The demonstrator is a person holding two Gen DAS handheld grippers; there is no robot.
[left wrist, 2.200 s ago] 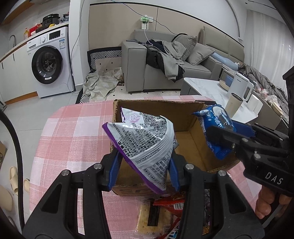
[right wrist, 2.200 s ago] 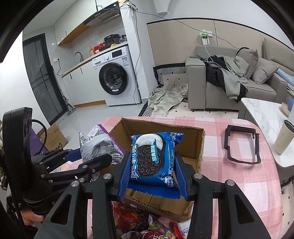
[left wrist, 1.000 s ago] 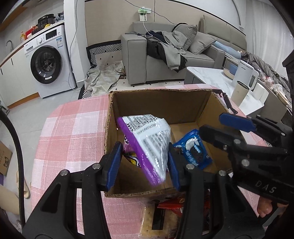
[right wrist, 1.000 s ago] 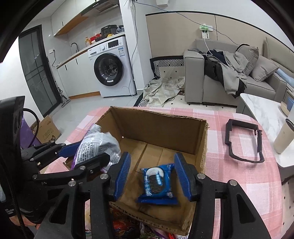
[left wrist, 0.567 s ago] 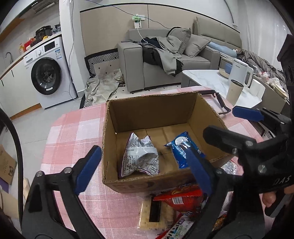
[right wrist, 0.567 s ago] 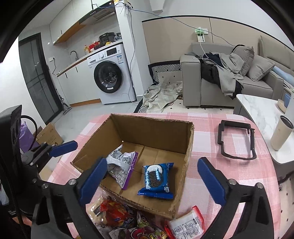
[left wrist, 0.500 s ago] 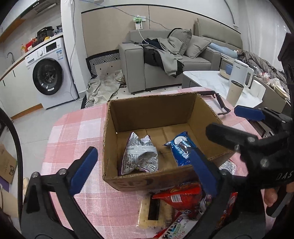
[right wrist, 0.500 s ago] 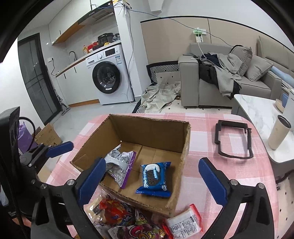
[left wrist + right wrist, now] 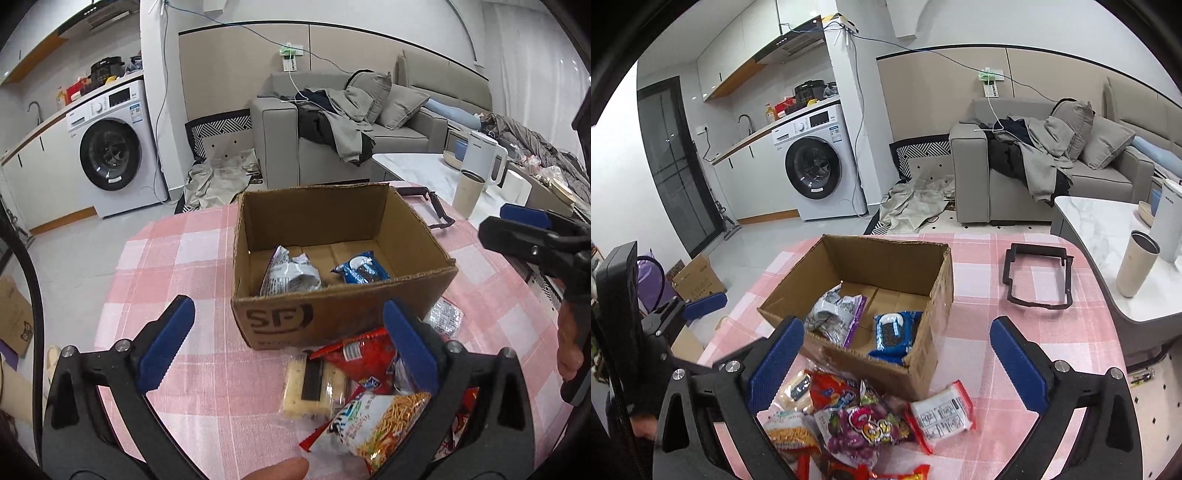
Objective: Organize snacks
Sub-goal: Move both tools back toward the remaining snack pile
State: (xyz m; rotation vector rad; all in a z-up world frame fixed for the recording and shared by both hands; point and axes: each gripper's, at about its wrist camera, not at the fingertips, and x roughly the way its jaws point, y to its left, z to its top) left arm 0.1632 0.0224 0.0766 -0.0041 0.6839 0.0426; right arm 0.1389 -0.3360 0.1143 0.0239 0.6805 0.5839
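An open cardboard box (image 9: 347, 314) (image 9: 923, 362) stands on the pink checked table. Inside it lie a crumpled silver and purple snack bag (image 9: 291, 280) (image 9: 836, 317) and a blue cookie pack (image 9: 360, 273) (image 9: 892, 332). A pile of loose snacks lies in front of the box: a red bag (image 9: 354, 358), a cracker pack (image 9: 314, 384), a noodle snack bag (image 9: 373, 424), a purple candy bag (image 9: 864, 428) and a white and red pack (image 9: 942, 413). My left gripper (image 9: 288, 343) is open and empty above the pile. My right gripper (image 9: 905, 358) is open and empty, near the box's front.
A black rectangular frame (image 9: 1038, 277) lies on the table to the right of the box. A low marble table holds a beige cup (image 9: 1137, 266) and a white kettle (image 9: 480, 158). A sofa and a washing machine stand behind.
Both grippers let go of their packs into the box, opened wide and drew back toward me. The silver bag and the blue cookie pack now lie in the box.
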